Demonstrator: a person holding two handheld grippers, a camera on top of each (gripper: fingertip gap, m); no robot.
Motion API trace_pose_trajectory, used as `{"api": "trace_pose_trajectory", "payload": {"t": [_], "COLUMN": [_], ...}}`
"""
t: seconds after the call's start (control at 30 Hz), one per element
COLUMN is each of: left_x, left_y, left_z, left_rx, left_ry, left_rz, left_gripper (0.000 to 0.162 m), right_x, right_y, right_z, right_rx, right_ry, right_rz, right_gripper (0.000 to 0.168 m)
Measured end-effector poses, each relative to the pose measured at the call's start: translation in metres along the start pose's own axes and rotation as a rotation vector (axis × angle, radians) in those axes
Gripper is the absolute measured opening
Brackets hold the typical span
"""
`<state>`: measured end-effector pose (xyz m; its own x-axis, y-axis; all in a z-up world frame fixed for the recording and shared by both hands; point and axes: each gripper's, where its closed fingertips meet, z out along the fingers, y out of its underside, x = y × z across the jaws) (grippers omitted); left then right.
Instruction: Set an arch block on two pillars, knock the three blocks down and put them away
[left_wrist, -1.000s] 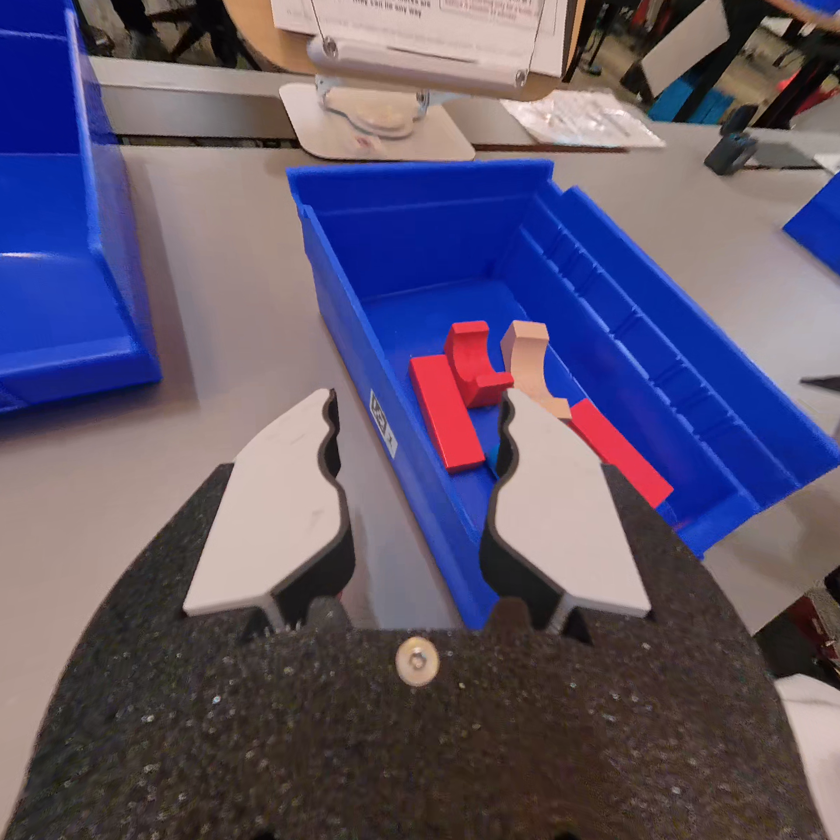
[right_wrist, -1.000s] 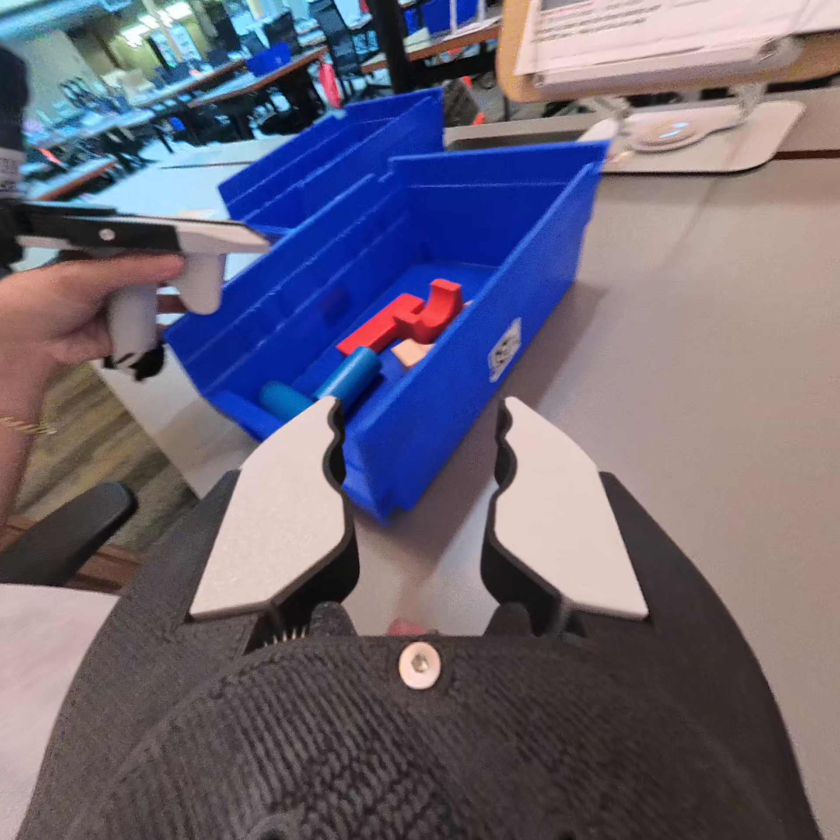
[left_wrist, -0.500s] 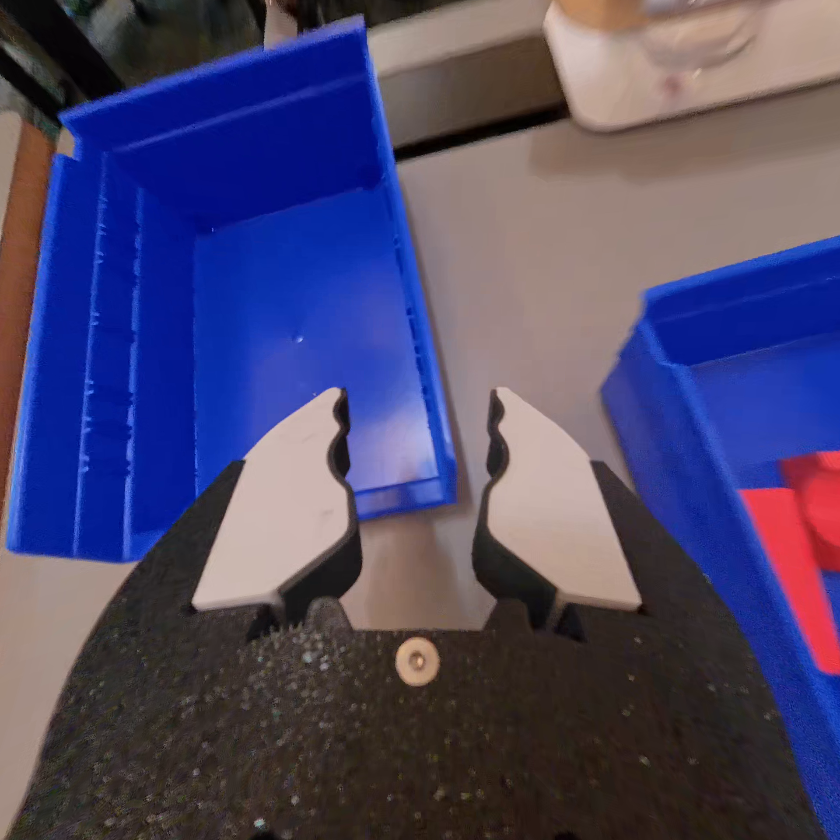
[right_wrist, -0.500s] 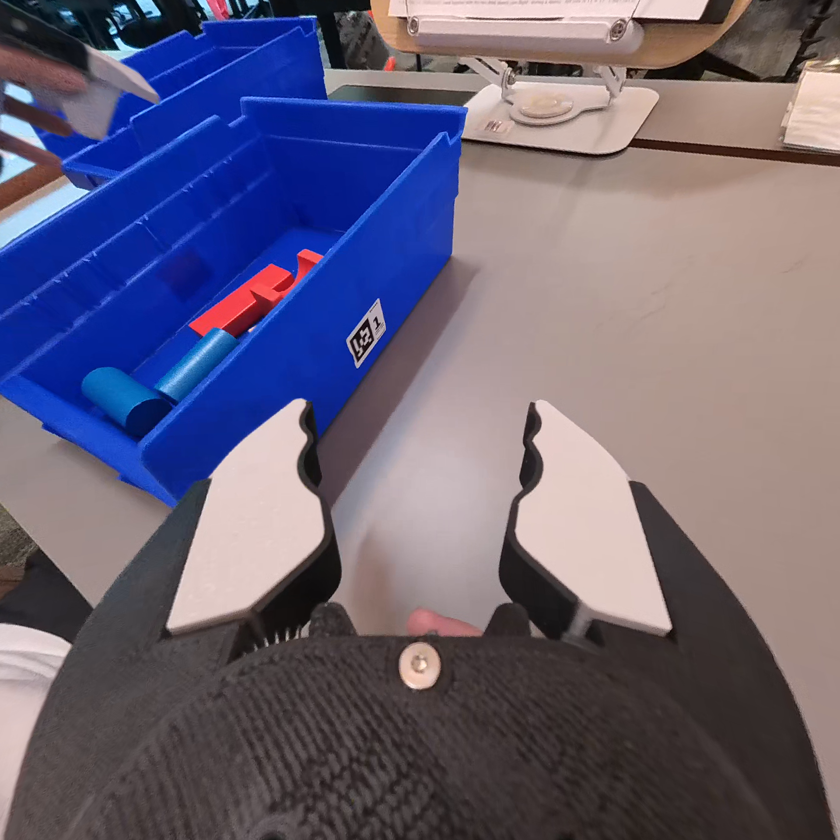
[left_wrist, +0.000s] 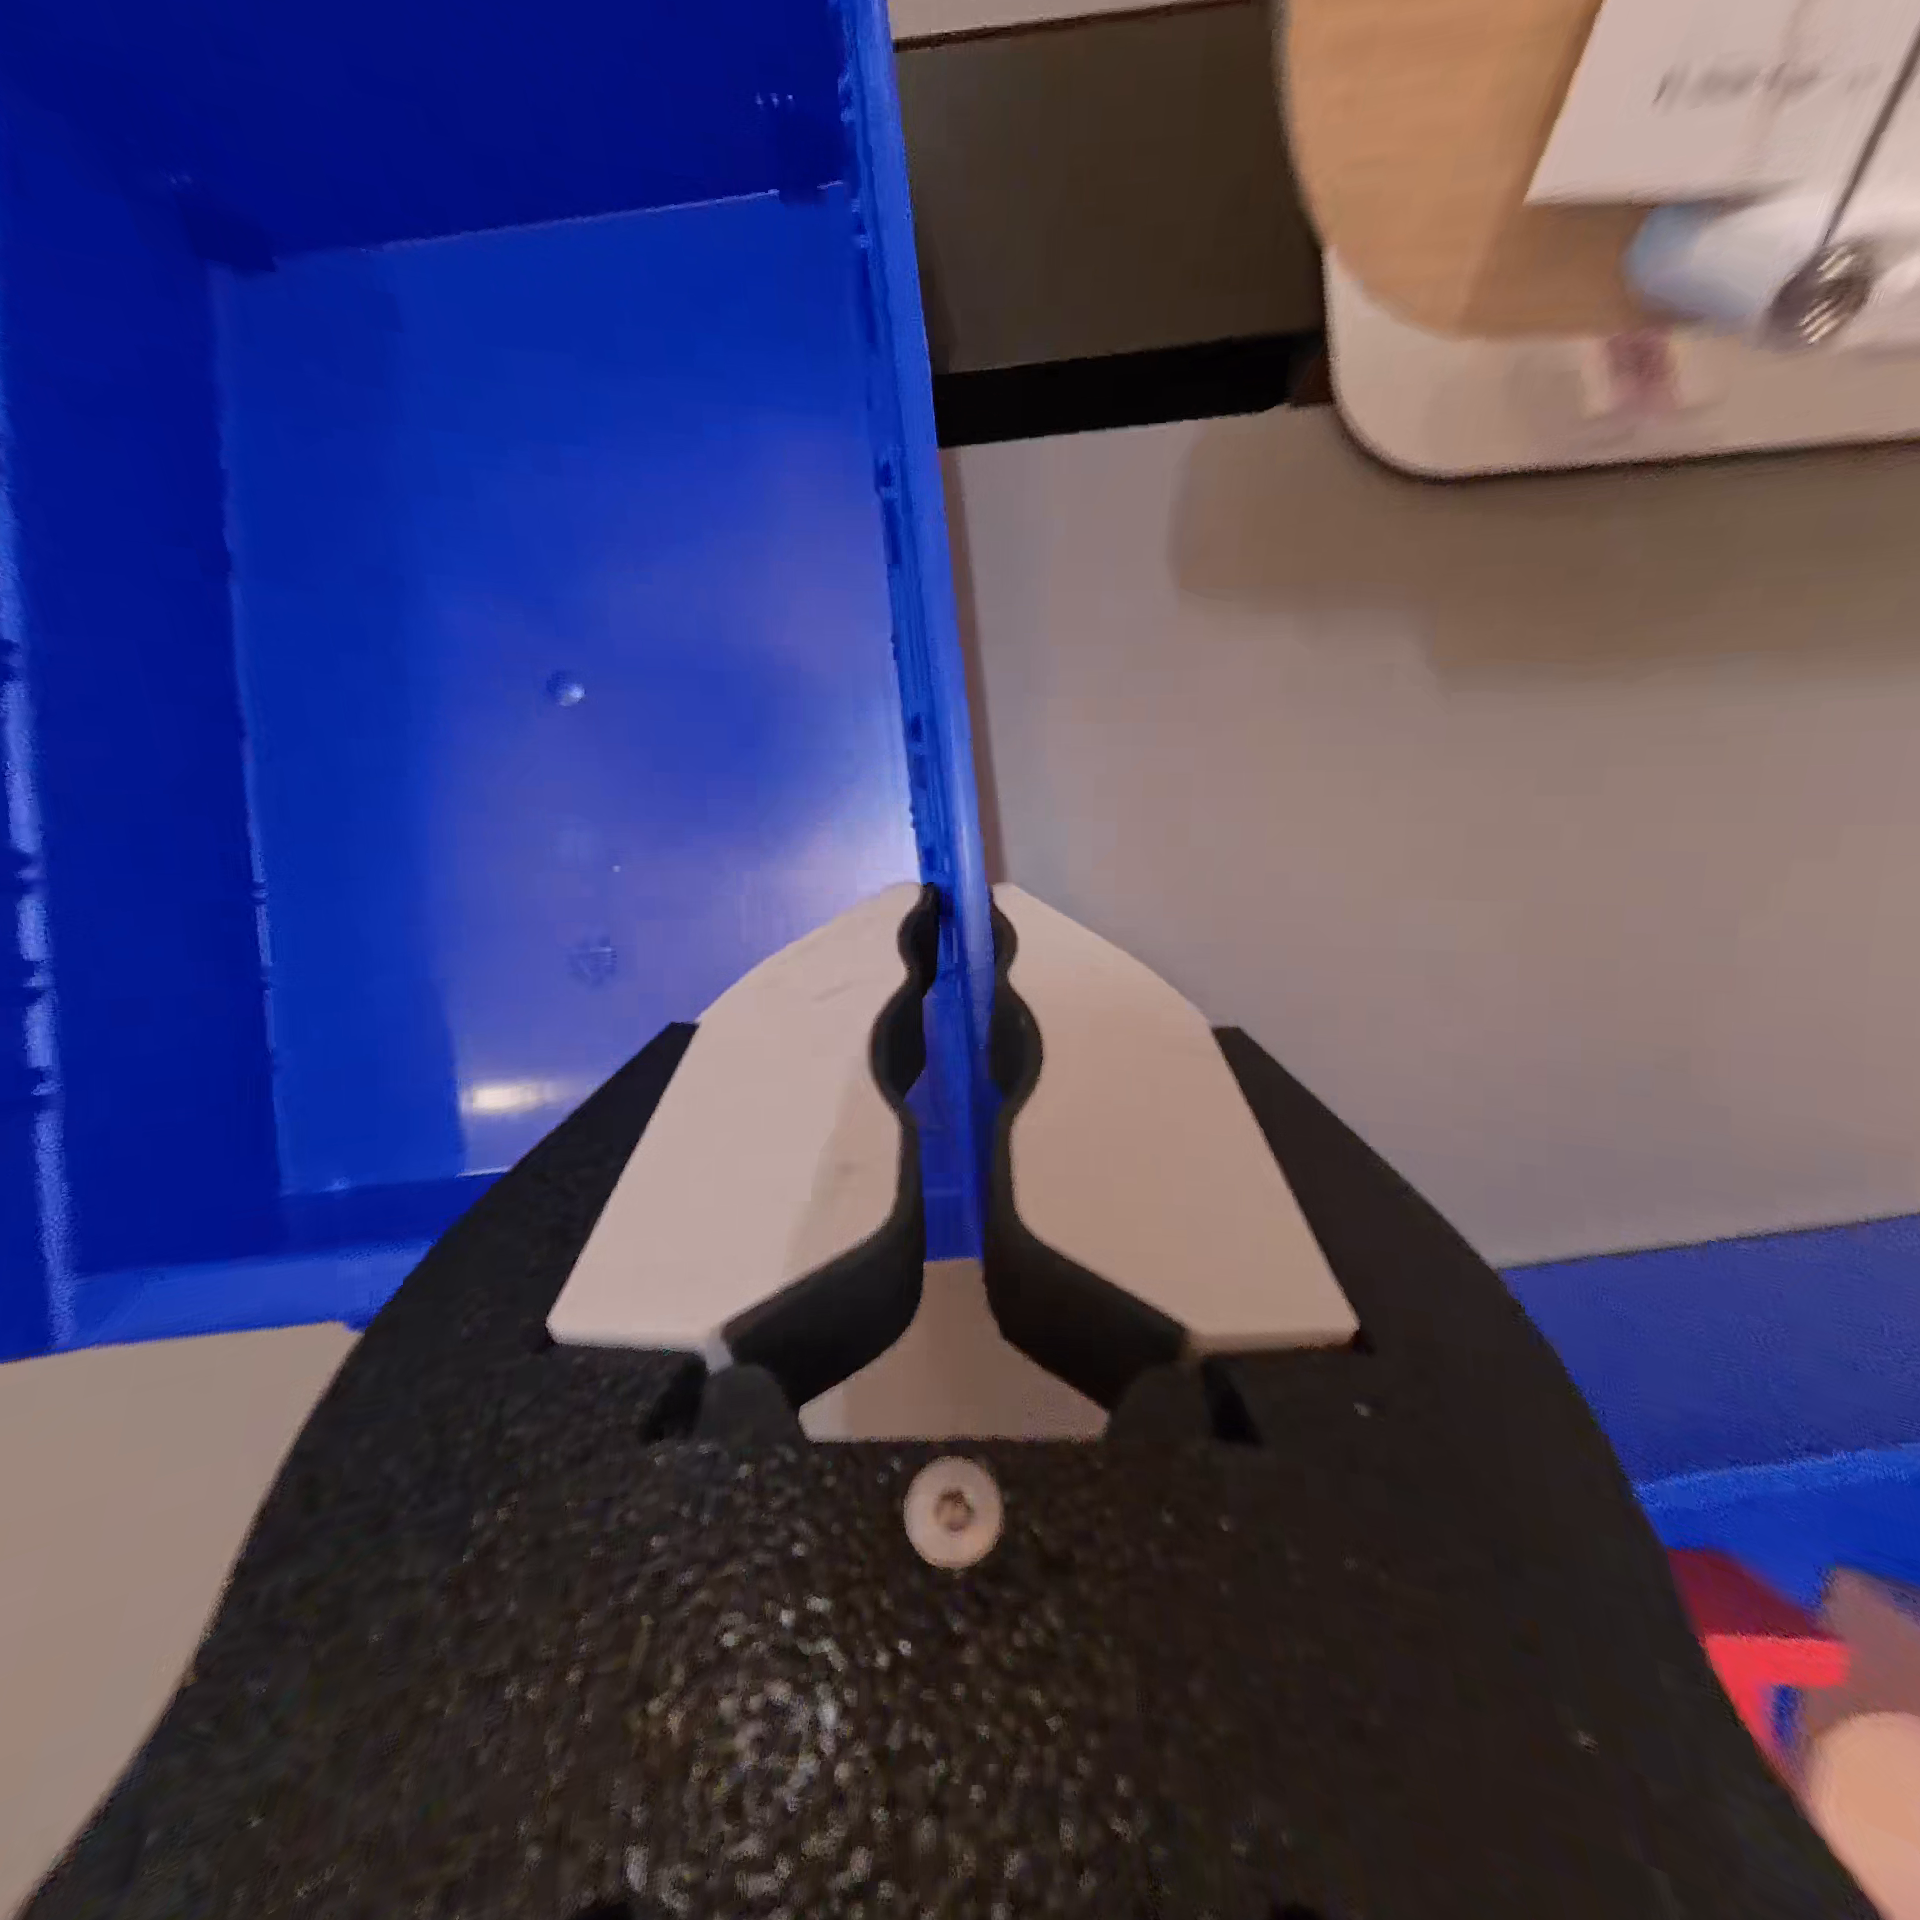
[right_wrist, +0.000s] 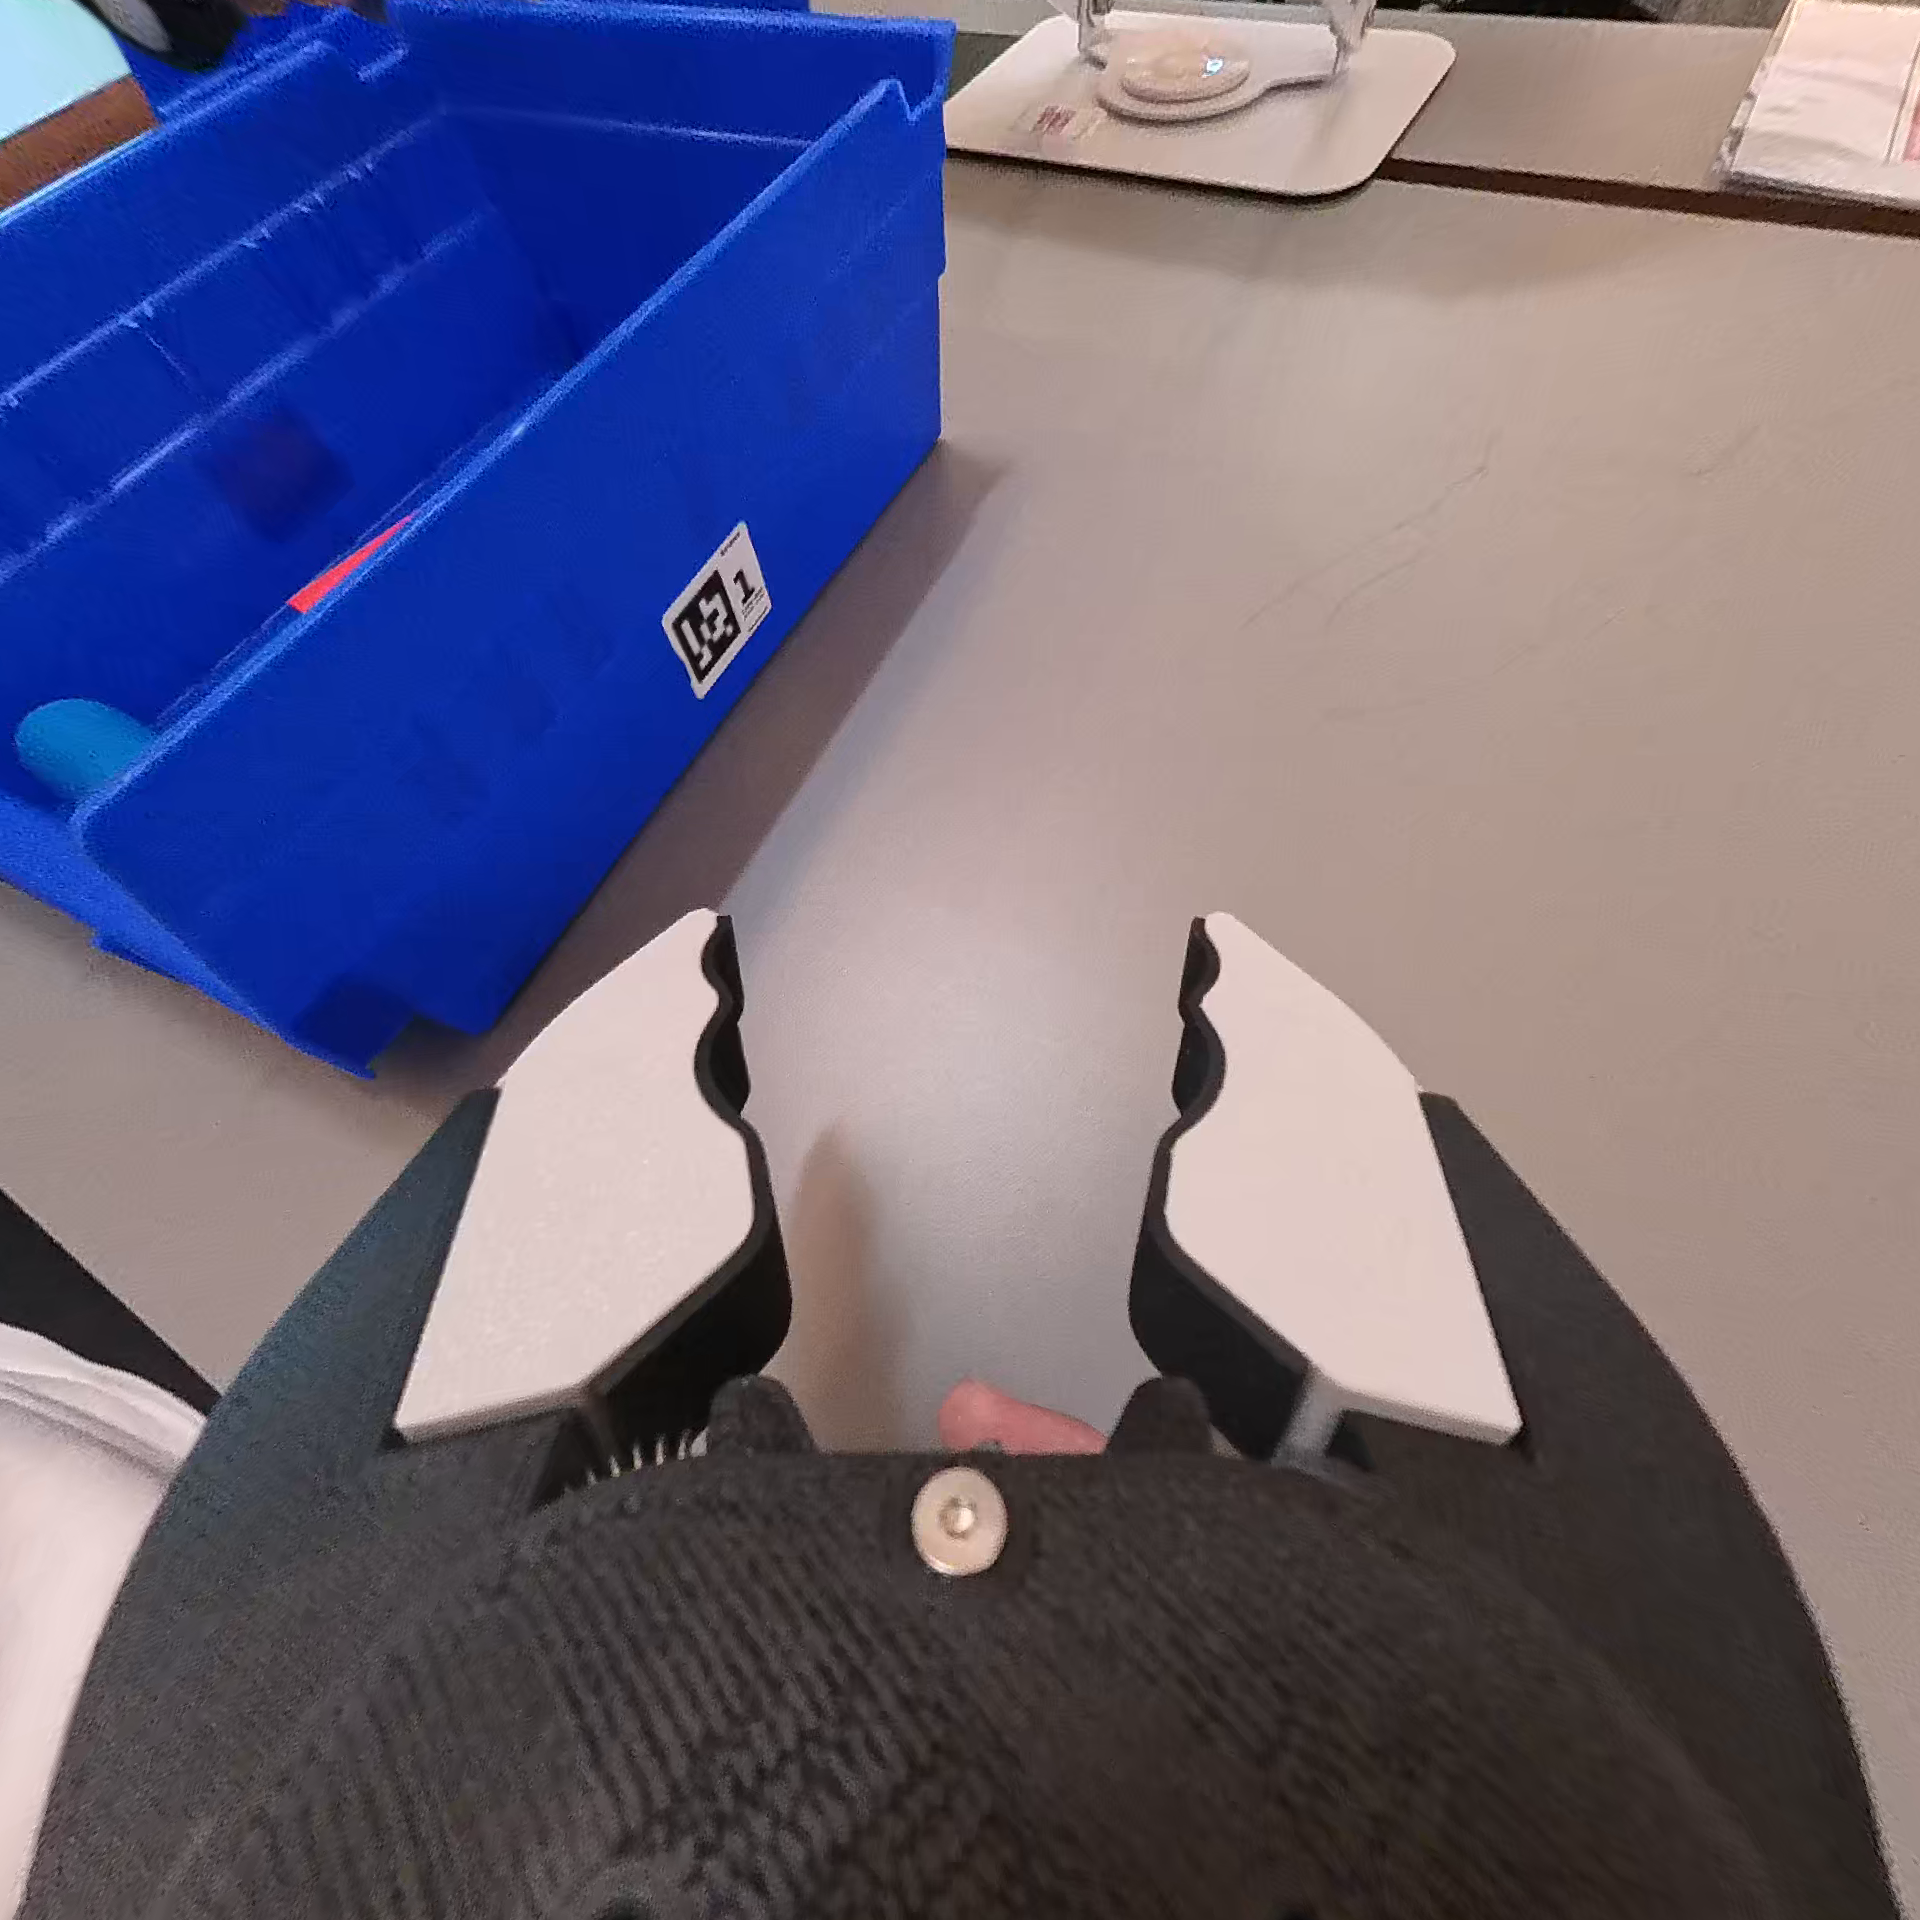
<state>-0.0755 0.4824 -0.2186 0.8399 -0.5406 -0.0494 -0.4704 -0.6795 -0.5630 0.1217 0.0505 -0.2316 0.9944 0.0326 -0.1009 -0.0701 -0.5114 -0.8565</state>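
Left wrist view: side wall of empty blue bin (left_wrist: 520, 623) being pinched by left gripper (left_wrist: 961, 914), fingers straddling rim. Right gripper (right_wrist: 956, 935) being held spread, empty, over grey table (right_wrist: 1455, 623) beside block-filled bin (right_wrist: 468, 675).

Blurred clipboard stand (left_wrist: 1621, 343) (edge-cropped)

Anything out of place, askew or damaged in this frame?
Nothing damaged or spilled. Only oddity: the left gripper is shut on the empty blue bin's side wall, while the right gripper hangs open over bare table.
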Motion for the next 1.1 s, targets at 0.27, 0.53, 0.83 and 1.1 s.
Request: {"api": "trace_pose_trajectory", "payload": {"t": [0.27,0.53,0.83,1.1], "left_x": [0.040,0.082,0.100,0.051], "left_y": [-0.008,0.067,0.200,0.240], "left_z": [-0.003,-0.130,-0.120,-0.140], "left_rx": [0.094,0.311,0.048,0.099], "left_ry": [0.134,0.369,0.242,0.119], "left_rz": [-0.041,0.018,0.207,0.075], "left_gripper": [0.016,0.053,0.026,0.004], "right_x": [0.002,0.015,0.021,-0.018], "right_y": [0.009,-0.001,-0.097,-0.195], "right_z": [0.001,0.003,0.043,0.111], "right_rx": [-0.020,0.007,0.146,0.203], "right_ry": [-0.008,0.014,-0.014,-0.093], "right_rz": [-0.016,-0.014,0.023,-0.031], "right_gripper": [0.081,0.081,0.086,0.084]}}
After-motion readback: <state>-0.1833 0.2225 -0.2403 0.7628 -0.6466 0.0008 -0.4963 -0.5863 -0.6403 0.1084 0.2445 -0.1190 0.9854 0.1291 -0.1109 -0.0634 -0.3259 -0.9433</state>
